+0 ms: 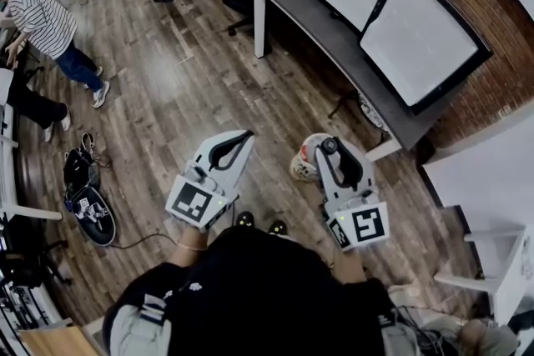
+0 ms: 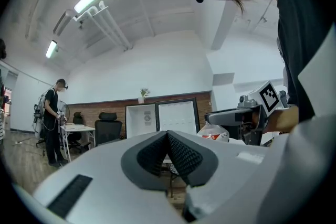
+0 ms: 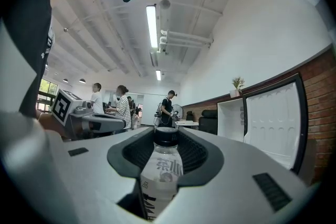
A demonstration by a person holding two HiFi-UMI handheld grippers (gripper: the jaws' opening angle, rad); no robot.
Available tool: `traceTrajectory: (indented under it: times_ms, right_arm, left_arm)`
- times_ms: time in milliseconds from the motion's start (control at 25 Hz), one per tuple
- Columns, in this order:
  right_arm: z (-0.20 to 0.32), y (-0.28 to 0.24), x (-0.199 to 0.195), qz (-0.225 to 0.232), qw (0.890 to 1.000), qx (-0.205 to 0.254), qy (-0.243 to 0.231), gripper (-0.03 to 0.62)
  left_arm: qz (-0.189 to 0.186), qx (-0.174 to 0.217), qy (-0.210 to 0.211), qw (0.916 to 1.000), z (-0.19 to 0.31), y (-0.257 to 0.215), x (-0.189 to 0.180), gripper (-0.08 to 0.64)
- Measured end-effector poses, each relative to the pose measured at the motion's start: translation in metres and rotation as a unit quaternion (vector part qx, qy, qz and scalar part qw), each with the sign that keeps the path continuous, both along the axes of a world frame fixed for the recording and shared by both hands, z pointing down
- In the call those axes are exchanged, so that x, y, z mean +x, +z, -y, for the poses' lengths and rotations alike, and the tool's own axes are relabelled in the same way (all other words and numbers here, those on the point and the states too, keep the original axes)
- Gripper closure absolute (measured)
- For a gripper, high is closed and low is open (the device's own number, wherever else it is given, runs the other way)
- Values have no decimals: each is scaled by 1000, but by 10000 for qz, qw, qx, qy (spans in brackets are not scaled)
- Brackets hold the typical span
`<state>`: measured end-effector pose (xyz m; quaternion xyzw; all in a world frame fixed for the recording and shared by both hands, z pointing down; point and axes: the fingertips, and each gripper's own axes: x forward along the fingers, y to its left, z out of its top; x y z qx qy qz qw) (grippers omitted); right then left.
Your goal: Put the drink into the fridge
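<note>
Our right gripper (image 3: pixel 167 140) pinches a clear plastic, black-capped drink bottle (image 3: pixel 161 178) by its upper body. Our left gripper (image 2: pixel 167 138) has its fingers pressed together on nothing. The bottle is probably slick and squashy, so it wants a firm hold on the labelled body, not the cap.

Matt, smooth pale plastic on the left hand-held gripper (image 2: pixel 167 136) and right hand-held gripper (image 3: pixel 167 139), black ribbed rubbery pads (image 2: pixel 184 157) inside. Clear glossy plastic for the drink bottle (image 3: pixel 160 176). Worn wood-plank floor (image 1: pixel 192 79); rough red brick wall (image 1: pixel 501 62); smooth matt grey tabletop (image 1: pixel 325 29).

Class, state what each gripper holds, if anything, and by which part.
Right gripper holds the drink bottle by its upper part, just below the cap; left gripper holds nothing.
</note>
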<state>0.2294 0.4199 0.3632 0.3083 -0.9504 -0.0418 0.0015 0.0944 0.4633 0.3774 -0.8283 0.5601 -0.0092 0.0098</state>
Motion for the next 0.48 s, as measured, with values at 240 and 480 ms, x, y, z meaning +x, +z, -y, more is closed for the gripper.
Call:
traceTrajectory:
  times_ms: [240, 480]
  right_arm:
    - [4, 1, -14, -35, 10000, -3, -28, 456]
    - [7, -1, -29, -44, 10000, 26, -20, 456]
  left_arm:
    - [-23, 20, -29, 10000, 4, 1, -14, 563]
    - [-25, 162, -106, 9998, 6, -4, -32, 563]
